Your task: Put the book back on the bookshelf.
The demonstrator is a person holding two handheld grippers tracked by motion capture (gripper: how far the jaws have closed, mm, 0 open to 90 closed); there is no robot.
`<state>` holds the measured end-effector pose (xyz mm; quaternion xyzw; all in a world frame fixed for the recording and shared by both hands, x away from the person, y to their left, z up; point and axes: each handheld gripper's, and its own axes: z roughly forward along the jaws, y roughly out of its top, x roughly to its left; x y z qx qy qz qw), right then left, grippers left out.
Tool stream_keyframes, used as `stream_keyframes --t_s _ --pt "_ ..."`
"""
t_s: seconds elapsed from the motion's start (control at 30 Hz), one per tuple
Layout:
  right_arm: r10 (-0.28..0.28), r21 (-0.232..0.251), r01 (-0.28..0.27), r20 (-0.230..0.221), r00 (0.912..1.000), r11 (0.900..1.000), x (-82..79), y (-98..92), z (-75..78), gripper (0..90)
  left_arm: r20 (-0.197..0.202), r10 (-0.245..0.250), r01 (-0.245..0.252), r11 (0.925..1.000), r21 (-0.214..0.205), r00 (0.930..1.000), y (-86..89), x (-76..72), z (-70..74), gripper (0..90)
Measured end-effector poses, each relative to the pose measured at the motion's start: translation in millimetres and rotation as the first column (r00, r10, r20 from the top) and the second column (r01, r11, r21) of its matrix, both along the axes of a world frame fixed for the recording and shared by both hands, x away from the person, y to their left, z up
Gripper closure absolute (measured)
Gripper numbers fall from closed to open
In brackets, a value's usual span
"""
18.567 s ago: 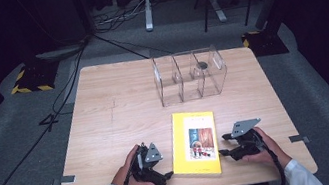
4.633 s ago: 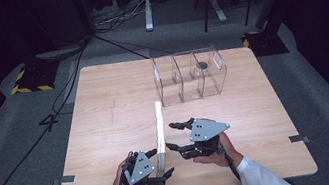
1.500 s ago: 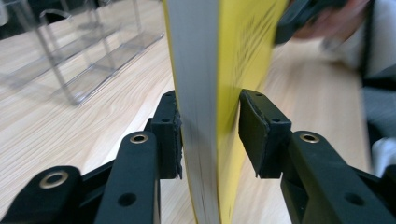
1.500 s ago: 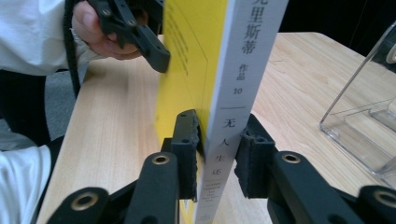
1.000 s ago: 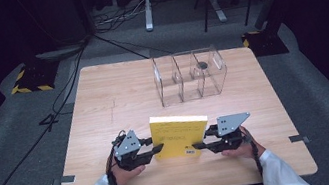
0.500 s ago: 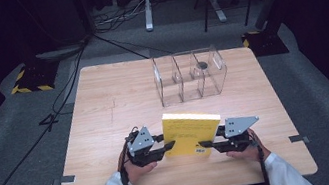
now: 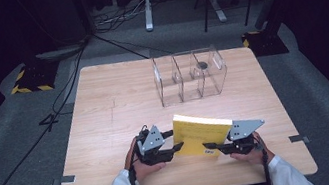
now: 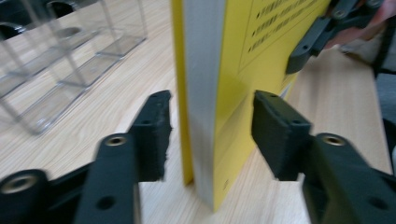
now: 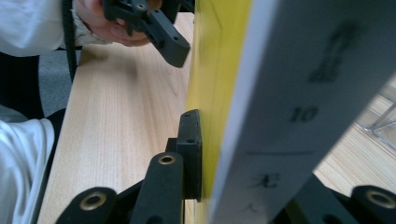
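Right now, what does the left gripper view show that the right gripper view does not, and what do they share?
Left gripper view: the left gripper, whose jaws have just been opening, stands apart from the yellow book, with a gap on each side of its grey edge. The clear organizer lies beyond.
Right gripper view: the right gripper, whose jaws have just been closing, presses its near pad on the cover beside the printed spine. A white sleeve is at the left.
Both: the book upright on the wooden table, with the other gripper beyond it.
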<state>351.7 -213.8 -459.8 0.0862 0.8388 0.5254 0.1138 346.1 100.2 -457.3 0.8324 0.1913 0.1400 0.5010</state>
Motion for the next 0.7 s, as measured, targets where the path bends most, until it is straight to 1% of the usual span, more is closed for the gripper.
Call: stream_keyframes --t_s 0.03,0.07,0.13,0.17,0.2,0.23,0.27,0.37,0.43,0.5,0.57,0.6,0.63,0.67,0.7 --pt "-0.014 -0.002 0.014 0.004 0.9999 0.9999 -0.5 0.4 0.2 75.4 0.001 0.014 -0.014 0.9999 0.009 0.9999 2.3 -1.0 -0.4 44.9" --pt "-0.014 -0.002 0.014 0.004 0.9999 0.9999 -0.5 0.4 0.2 75.4 0.002 0.032 -0.032 0.9991 0.029 0.9995 5.5 -2.7 -1.2 44.9" --pt "-0.014 -0.010 0.015 0.016 0.9998 0.9998 -0.8 0.2 0.6 75.3 0.004 0.058 -0.058 0.9961 0.066 0.9983 12.9 -6.5 -3.7 41.8" --pt "-0.014 -0.009 0.014 0.019 0.9997 0.9999 -0.9 0.0 0.4 75.4 0.002 0.070 -0.070 0.9935 0.090 0.9975 16.8 -8.3 -4.9 40.2" --pt "-0.012 -0.006 0.013 0.018 0.9998 0.9999 -0.8 -0.2 0.1 75.5 -0.007 0.079 -0.077 0.9895 0.122 0.9969 21.1 -9.8 -6.2 38.7" --pt "-0.014 -0.001 0.014 0.012 0.9998 0.9999 -1.4 -0.6 -0.5 75.5 -0.022 0.083 -0.080 0.9868 0.141 0.9963 25.1 -10.8 -7.4 34.1" --pt "-0.019 0.001 0.019 0.012 0.9997 0.9998 -1.9 -0.8 -0.8 75.6 -0.031 0.091 -0.085 0.9856 0.146 0.9954 28.2 -11.5 -8.6 29.5" --pt "-0.042 0.003 0.042 0.010 0.9990 0.9991 -3.2 -1.6 -0.9 75.6 -0.063 0.154 -0.141 0.9731 0.182 0.9860 43.8 -13.1 -16.2 25.5" --pt "-0.053 0.006 0.053 0.005 0.9986 0.9986 -3.1 -3.1 -1.0 75.6 -0.072 0.186 -0.167 0.9631 0.211 0.9799 52.6 -13.4 -20.9 23.8" --pt "-0.062 0.007 0.062 0.005 0.9981 0.9980 -2.5 -5.6 -1.0 75.6 -0.086 0.198 -0.175 0.9586 0.225 0.9765 59.0 -13.6 -24.5 23.0" --pt "-0.068 0.004 0.068 0.001 0.9977 0.9977 -1.9 -8.8 -0.4 75.6 -0.099 0.216 -0.186 0.9496 0.253 0.9713 66.4 -12.2 -29.8 22.3" --pt "-0.066 0.000 0.066 0.003 0.9978 0.9978 -1.0 -11.8 -0.2 75.6 -0.105 0.234 -0.200 0.9433 0.265 0.9665 69.1 -11.4 -32.0 21.6" --pt "-0.072 0.002 0.072 0.004 0.9974 0.9974 -0.4 -14.1 -0.1 75.7 -0.110 0.244 -0.206 0.9385 0.277 0.9634 71.9 -10.3 -33.9 20.9" --pt "-0.072 0.002 0.072 0.004 0.9974 0.9974 -0.4 -14.1 -0.1 75.7 -0.110 0.244 -0.206 0.9385 0.277 0.9634 71.9 -10.3 -33.9 20.3" --pt "-0.079 -0.001 0.079 0.006 0.9969 0.9969 0.0 -16.8 0.0 75.7 -0.117 0.259 -0.217 0.9339 0.284 0.9589 74.5 -9.4 -36.2 20.3"
